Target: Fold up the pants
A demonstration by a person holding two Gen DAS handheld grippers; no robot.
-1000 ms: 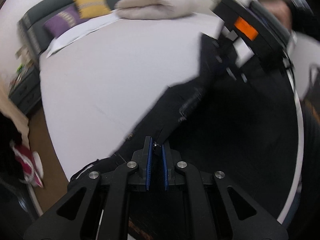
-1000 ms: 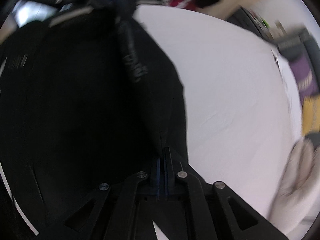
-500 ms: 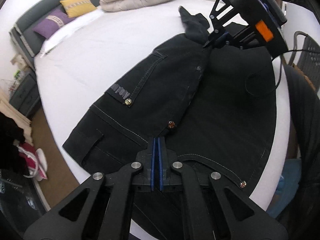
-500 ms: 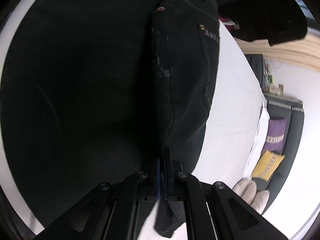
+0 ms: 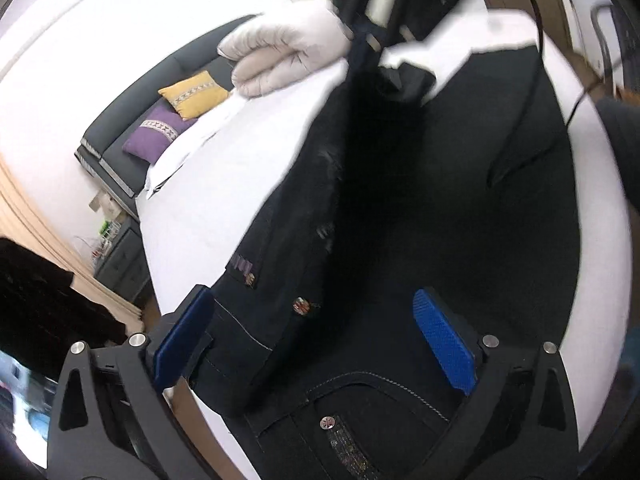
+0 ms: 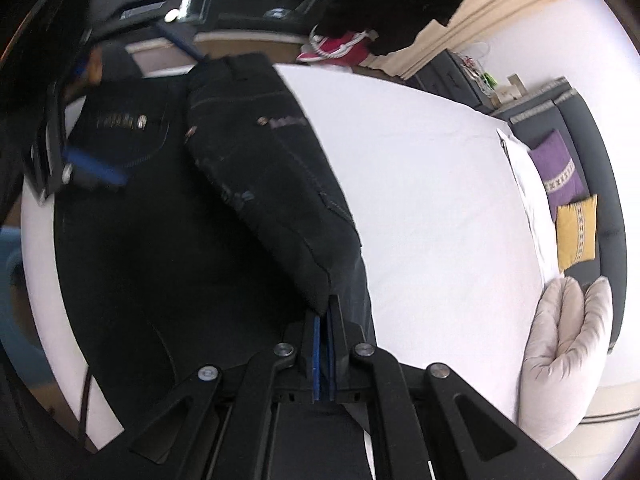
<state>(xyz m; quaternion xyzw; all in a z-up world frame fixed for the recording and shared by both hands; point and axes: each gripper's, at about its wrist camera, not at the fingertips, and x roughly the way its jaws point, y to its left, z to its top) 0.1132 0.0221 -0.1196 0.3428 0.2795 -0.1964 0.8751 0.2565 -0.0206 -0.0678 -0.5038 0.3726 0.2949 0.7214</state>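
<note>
The black denim pants lie spread on the white-sheeted bed, filling the centre and right of the left wrist view, waistband at the bottom edge. One half is folded over the other, its raised edge running from lower left up to the top centre.

Only the left wrist view shows the left claw: its jaws are opening, blue pads wide apart at lower left and lower right, the waistband lying between them untouched. At the top centre the blurred right claw grips the far tip of the folded half.

Only the right wrist view shows that grip closely: the right claw at bottom centre is clenched on a corner of the pants, the fabric lifted in a ridge toward the upper left. It also shows red shoes on the floor at the top.

Both views show the folded cream duvet, the yellow cushion and the purple cushion against the dark grey headboard.

Half a second ago the left claw was clamped shut on the waistband; now it has let go. The right claw stays pinched on the same fabric and sits higher in the left wrist view.
</note>
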